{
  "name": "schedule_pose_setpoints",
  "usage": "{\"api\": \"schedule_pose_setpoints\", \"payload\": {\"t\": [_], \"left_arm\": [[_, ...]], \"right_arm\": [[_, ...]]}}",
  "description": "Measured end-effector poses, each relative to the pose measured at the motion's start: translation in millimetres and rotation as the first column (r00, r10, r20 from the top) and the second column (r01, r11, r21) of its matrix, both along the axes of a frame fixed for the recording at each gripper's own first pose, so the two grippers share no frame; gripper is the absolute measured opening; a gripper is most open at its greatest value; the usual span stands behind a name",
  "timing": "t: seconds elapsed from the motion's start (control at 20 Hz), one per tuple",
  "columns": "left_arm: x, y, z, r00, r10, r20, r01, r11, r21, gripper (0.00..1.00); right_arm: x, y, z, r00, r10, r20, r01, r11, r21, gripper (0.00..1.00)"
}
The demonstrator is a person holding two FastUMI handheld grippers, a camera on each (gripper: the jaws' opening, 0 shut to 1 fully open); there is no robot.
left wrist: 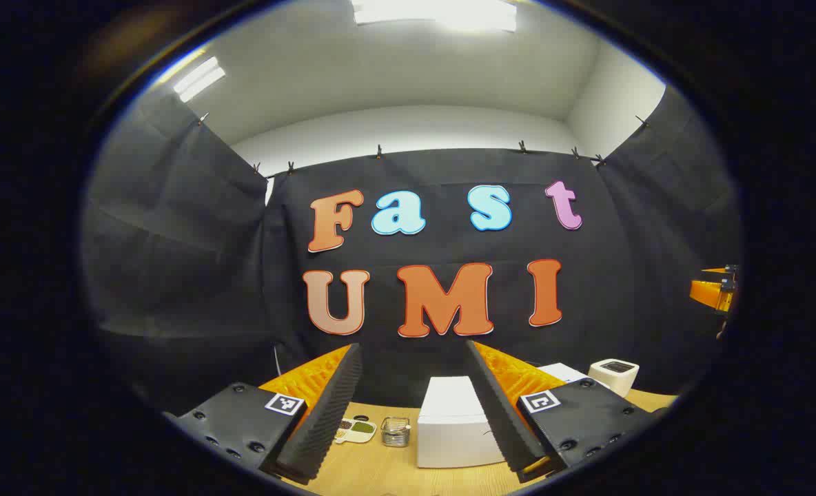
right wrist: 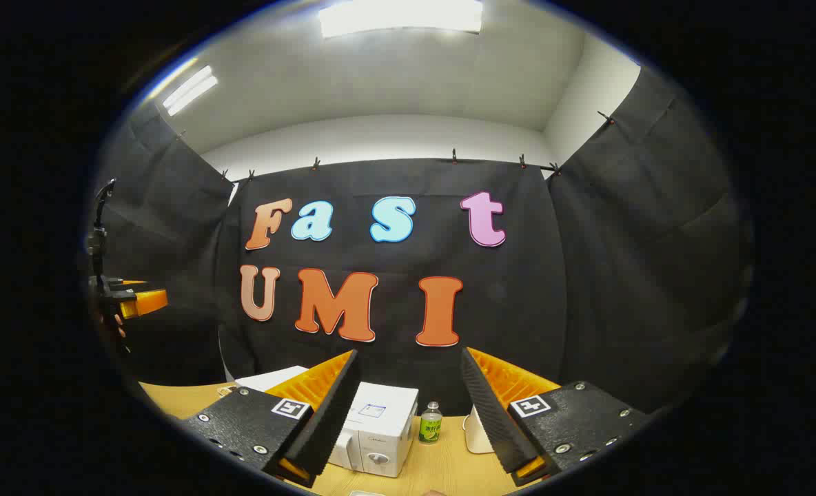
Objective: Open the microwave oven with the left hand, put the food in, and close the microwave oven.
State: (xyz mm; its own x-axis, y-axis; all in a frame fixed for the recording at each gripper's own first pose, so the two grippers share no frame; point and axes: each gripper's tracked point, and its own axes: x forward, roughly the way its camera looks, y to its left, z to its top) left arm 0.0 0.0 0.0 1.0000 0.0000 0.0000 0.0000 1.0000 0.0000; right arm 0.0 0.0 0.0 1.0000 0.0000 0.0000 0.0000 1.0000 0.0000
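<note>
Nearby, plated food beside microwave

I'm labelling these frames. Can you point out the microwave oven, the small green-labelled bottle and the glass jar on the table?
microwave oven [right wrist: 378, 430]: right gripper view, on its white front face.
bottle [right wrist: 431, 424]: right gripper view, on its label.
glass jar [left wrist: 395, 432]: left gripper view, on its clear side.

Recording booth, black cloth wall, wooden table
</note>
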Motion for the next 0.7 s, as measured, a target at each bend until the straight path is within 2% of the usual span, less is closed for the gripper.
{"api": "schedule_pose_setpoints", "payload": {"t": [0.55,0.6,0.7], "left_arm": [[3.3,-8.1,-8.4,1.000,-0.011,-0.011,0.011,1.000,0.002,0.94],[3.4,-7.6,-8.5,1.000,-0.013,-0.012,0.013,1.000,0.000,0.98],[4.3,-8.4,-10.1,1.000,-0.014,-0.014,0.014,1.000,0.002,0.97]], "right_arm": [[2.8,-6.1,-6.2,1.000,-0.006,-0.003,0.006,1.000,0.004,0.90],[2.6,-6.0,-6.2,1.000,-0.005,-0.001,0.005,1.000,0.004,0.90],[3.1,-6.7,-7.5,1.000,-0.006,-0.003,0.006,1.000,0.004,0.90]]}}
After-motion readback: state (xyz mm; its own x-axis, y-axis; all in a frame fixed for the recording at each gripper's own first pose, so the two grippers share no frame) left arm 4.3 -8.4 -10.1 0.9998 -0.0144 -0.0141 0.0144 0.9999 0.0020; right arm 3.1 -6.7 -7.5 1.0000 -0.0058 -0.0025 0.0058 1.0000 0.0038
